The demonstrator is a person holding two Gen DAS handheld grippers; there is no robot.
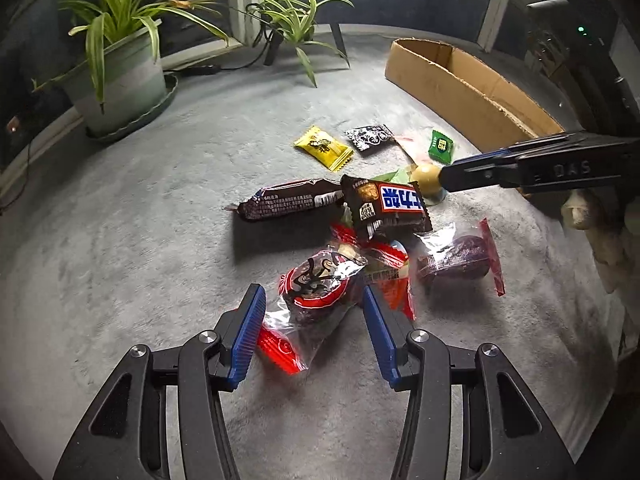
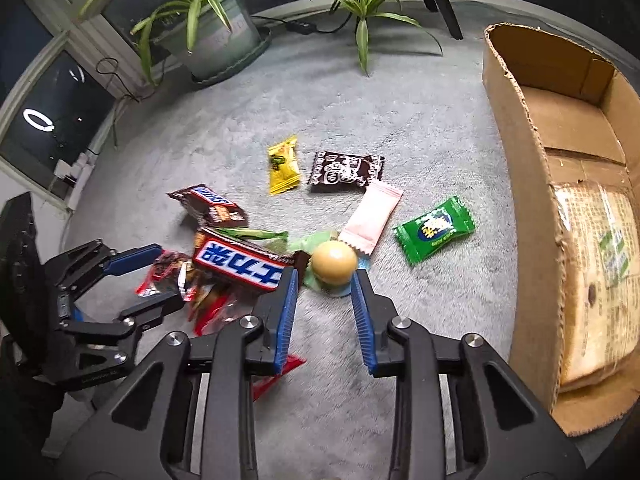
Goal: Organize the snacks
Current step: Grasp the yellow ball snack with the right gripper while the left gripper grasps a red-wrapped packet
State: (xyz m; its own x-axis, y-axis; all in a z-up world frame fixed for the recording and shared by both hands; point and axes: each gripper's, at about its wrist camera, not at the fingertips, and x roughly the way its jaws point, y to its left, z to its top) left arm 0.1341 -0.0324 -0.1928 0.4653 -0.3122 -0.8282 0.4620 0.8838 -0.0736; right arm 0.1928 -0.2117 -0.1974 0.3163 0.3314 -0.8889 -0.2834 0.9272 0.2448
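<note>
While the left gripper [image 1: 314, 304] straddles a clear-wrapped dark snack [image 1: 320, 284] unpinched, the right gripper [image 2: 325, 276] sits nearer, tips flanking the round yellow candy [image 2: 334, 262]; whether they press it cannot be told.

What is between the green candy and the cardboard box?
Nothing but bare grey carpet. The right wrist view shows the green candy lying apart from the cardboard box, with no snack between them.

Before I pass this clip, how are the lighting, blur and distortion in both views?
Left wrist view: strong fisheye bending, dark corners, glare on the clear red-edged packet, cardboard box curved. Right wrist view: same distortion, a ring light reflected in the window, the yellow ball slightly soft.
</note>
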